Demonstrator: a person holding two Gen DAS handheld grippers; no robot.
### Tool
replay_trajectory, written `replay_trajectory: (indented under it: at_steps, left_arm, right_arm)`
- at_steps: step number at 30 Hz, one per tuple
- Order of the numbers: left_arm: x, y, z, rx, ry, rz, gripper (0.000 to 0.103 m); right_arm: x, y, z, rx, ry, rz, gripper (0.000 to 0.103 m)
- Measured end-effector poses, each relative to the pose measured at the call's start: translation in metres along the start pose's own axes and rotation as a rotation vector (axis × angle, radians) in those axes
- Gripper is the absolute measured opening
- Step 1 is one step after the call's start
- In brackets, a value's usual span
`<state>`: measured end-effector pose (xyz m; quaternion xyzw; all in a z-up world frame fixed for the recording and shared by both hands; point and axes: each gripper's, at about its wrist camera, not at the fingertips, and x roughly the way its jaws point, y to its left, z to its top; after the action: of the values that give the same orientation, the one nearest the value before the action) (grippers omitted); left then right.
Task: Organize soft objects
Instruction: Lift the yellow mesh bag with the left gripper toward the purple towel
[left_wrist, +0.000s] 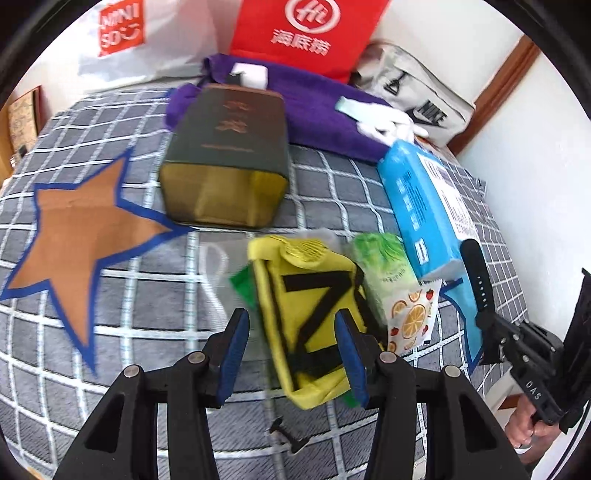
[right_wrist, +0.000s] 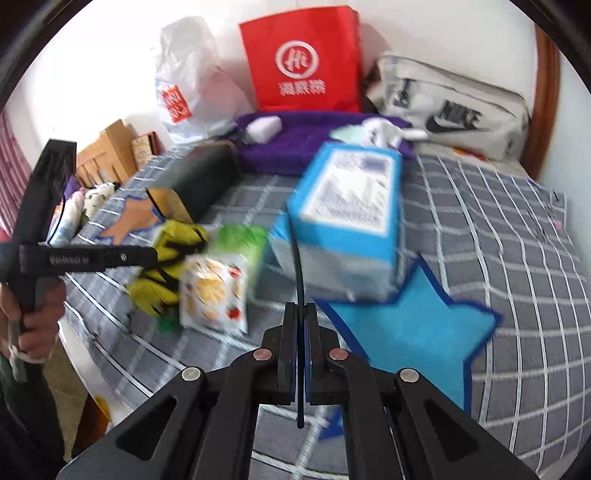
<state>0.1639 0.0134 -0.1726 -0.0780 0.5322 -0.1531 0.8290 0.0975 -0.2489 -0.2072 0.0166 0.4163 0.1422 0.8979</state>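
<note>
Left wrist view. My left gripper (left_wrist: 291, 354) stands with its blue pads apart, holding nothing. The yellow pouch with black straps (left_wrist: 306, 317) lies between and just beyond the pads, at 12 o'clock from the tips. At 1 o'clock, touching the pouch: a green tissue pack (left_wrist: 380, 273) and a fruit-print wipe packet (left_wrist: 410, 321). At 2 o'clock, a blue tissue pack (left_wrist: 424, 206). At 11 o'clock, a dark green box (left_wrist: 229, 155); beyond it, a purple towel (left_wrist: 317, 114). At 9 o'clock on the checked bedspread (left_wrist: 147, 306), a brown star mark (left_wrist: 77, 236). At 3 o'clock, my right gripper (left_wrist: 480, 280), clamped on a black watch strap (left_wrist: 476, 269).

Right wrist view. My right gripper (right_wrist: 301, 321) is closed on the black watch strap (right_wrist: 298, 266), which rises thin and curved from the jaws. The blue tissue pack (right_wrist: 343, 206) sits at 12 o'clock; a blue star mark (right_wrist: 406, 325) lies at 2 o'clock; pouch and packets cluster at 10 o'clock.

Handling, as I judge it. The pouch looks light, limp fabric; I would pinch a seam edge or strap, not the body. The strap looks flexible and a little slick; grip mid-length.
</note>
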Motion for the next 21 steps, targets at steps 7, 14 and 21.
replay_trajectory:
  at_steps: [7, 14, 21]
  left_arm:
    - [0.013, -0.017, -0.004, 0.086, -0.028, 0.111, 0.037]
    - [0.001, -0.01, -0.001, 0.063, -0.052, 0.059, 0.014]
    - [-0.023, -0.004, -0.001, 0.041, -0.111, 0.064, 0.011]
  right_arm:
    - [0.022, -0.011, -0.011, 0.028, 0.031, 0.001, 0.008]
    - [0.035, -0.009, -0.01, 0.027, 0.027, 0.012, 0.011]
    - [0.032, 0.0, -0.01, 0.016, 0.019, 0.038, 0.003]
